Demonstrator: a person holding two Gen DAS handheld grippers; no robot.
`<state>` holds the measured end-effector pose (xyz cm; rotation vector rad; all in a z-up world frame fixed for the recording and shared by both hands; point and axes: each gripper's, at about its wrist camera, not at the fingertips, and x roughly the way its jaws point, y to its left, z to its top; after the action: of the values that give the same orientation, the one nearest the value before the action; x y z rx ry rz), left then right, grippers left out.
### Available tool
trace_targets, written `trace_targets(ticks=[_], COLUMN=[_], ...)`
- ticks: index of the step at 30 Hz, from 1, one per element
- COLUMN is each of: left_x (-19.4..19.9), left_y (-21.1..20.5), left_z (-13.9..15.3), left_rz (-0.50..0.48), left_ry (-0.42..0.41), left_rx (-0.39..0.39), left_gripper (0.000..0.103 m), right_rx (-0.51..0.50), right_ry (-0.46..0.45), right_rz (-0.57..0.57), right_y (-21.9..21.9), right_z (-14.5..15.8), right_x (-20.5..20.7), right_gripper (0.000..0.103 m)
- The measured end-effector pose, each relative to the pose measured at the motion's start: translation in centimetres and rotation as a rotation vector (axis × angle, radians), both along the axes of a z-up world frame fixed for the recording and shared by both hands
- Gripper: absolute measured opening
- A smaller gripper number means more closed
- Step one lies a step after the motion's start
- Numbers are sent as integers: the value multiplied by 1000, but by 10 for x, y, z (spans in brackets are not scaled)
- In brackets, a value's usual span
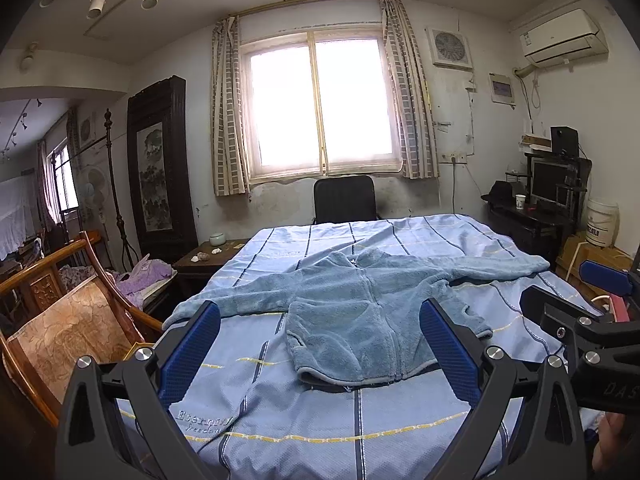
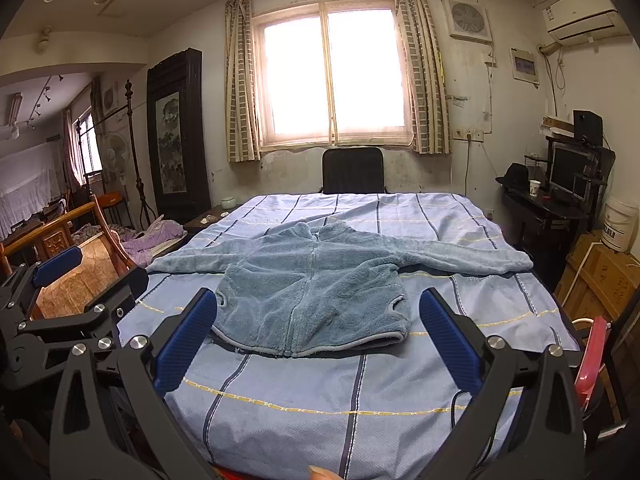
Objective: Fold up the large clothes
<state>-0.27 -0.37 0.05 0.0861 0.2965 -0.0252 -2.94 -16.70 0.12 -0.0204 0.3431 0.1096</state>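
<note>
A light blue fleece zip jacket [image 1: 352, 304] lies flat, front up, on the bed, both sleeves spread out sideways; it also shows in the right wrist view [image 2: 312, 280]. My left gripper [image 1: 320, 320] is open and empty, held above the bed's near end, short of the jacket's hem. My right gripper [image 2: 318, 312] is open and empty, also above the near end, short of the hem. The right gripper shows at the right edge of the left wrist view [image 1: 592, 308], and the left gripper at the left edge of the right wrist view [image 2: 72, 288].
The bed has a blue striped cover [image 2: 400, 392]. A wooden chair [image 1: 60, 320] stands left of the bed, with purple clothes [image 1: 140, 276] behind it. A black chair [image 2: 352, 170] stands at the far end. A desk with a monitor [image 2: 568, 176] and cardboard boxes [image 2: 600, 276] are on the right.
</note>
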Motion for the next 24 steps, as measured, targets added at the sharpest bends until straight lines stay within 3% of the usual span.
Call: trace_targets(ticks=[24], left_x=[0], left_y=[0], left_z=[-4], left_rz=[-5], left_ry=[-8], left_rx=[-13], left_gripper=[100], right_rx=[-2], right_ry=[-10], right_rz=[2], right_y=[2], right_z=[2], right_x=[-1], right_gripper=[99])
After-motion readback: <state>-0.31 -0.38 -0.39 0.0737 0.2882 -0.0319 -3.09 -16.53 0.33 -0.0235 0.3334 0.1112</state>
